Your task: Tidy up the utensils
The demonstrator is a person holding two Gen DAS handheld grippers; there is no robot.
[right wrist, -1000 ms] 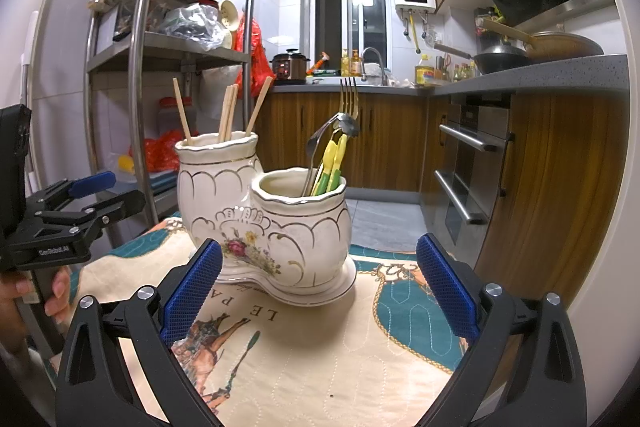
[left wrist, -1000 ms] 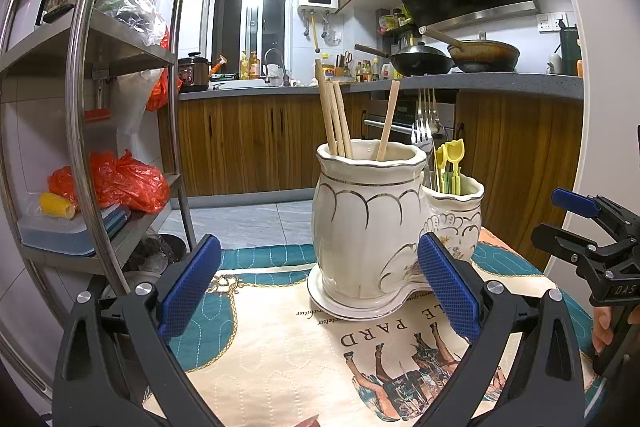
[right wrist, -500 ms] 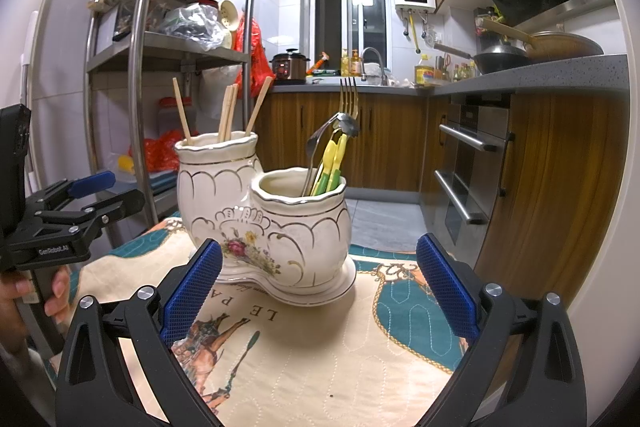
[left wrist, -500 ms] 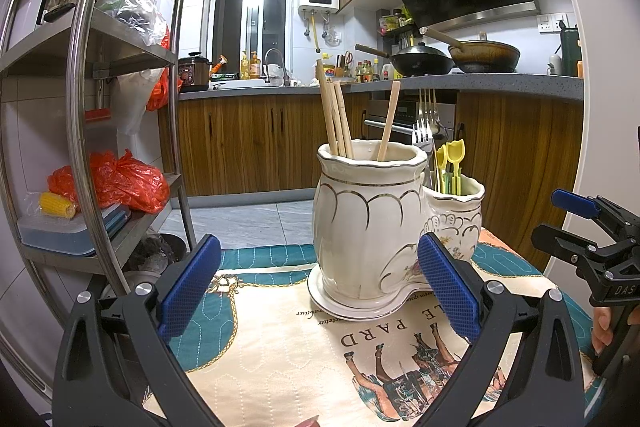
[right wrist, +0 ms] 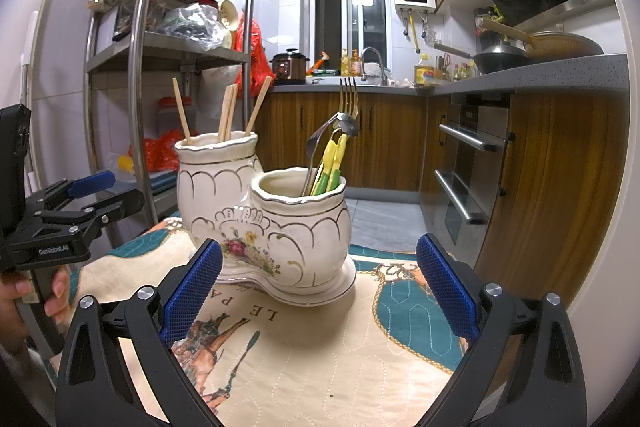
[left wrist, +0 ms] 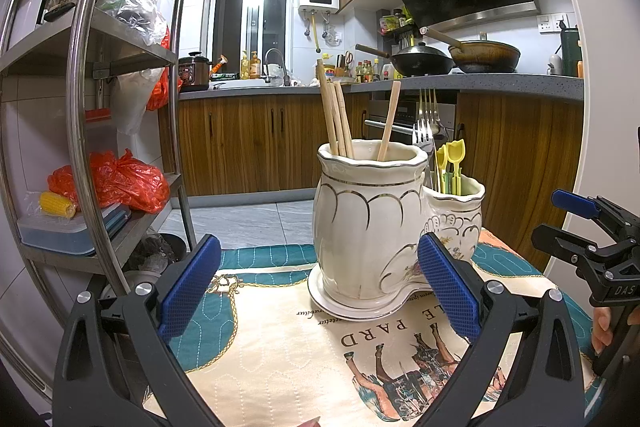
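A white ceramic double utensil holder stands on a patterned table mat; it also shows in the right wrist view. Its tall pot holds wooden chopsticks. Its short pot holds a fork, a spoon and yellow-green plastic utensils. My left gripper is open and empty, just in front of the holder. My right gripper is open and empty, in front of the short pot. Each gripper shows at the other view's edge.
A steel shelf rack with bags and boxes stands left of the table. Wooden kitchen cabinets, an oven and a counter with pans lie behind. The table edge is just past the holder.
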